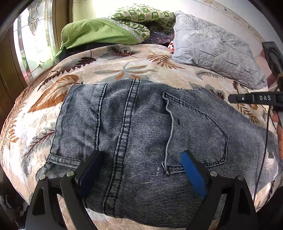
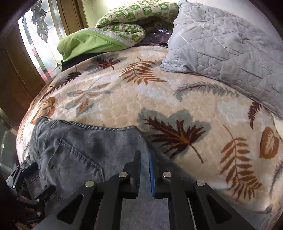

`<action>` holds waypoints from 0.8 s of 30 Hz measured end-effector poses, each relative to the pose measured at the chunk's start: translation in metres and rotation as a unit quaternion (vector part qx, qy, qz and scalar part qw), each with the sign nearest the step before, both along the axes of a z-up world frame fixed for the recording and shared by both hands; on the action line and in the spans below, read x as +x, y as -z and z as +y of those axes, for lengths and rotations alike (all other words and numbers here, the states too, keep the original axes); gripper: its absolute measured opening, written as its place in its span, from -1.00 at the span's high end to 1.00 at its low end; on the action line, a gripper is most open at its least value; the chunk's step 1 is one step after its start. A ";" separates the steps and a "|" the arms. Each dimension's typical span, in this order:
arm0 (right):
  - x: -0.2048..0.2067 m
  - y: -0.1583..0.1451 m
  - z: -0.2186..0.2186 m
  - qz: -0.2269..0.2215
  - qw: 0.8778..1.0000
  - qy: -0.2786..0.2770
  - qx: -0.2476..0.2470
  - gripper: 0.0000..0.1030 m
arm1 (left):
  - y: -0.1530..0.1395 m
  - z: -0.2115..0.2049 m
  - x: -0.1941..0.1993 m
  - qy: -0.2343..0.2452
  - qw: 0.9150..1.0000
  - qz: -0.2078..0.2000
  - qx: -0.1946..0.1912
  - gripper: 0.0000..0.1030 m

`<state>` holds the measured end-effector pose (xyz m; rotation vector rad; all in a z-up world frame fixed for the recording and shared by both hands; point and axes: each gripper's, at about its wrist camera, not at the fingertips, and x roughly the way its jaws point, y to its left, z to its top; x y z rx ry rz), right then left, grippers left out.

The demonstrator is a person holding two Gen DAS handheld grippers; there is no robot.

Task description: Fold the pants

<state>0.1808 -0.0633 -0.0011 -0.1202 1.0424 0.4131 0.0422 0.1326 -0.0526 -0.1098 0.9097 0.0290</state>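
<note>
Grey-blue denim pants (image 1: 141,127) lie folded on a leaf-patterned bedspread (image 1: 123,69), back pocket (image 1: 196,131) facing up. My left gripper (image 1: 141,159) is open, its fingers spread wide just above the near part of the pants. My right gripper (image 2: 145,159) has its jaws nearly closed over the right edge of the pants (image 2: 84,150); fabric sits between the blue pads. The right gripper also shows at the right edge of the left wrist view (image 1: 256,98), and the left gripper at the lower left of the right wrist view (image 2: 31,184).
A grey quilted pillow (image 1: 215,49) lies at the back right of the bed. A green pillow (image 1: 99,33) and a green patterned quilt (image 1: 141,16) are piled at the back. A stained-glass window (image 1: 35,35) stands at the left.
</note>
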 end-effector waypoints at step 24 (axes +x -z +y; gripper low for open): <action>-0.086 0.054 -0.314 0.079 0.917 0.354 0.167 0.78 | 0.000 -0.003 0.000 -0.026 1.000 -0.009 0.006 -0.78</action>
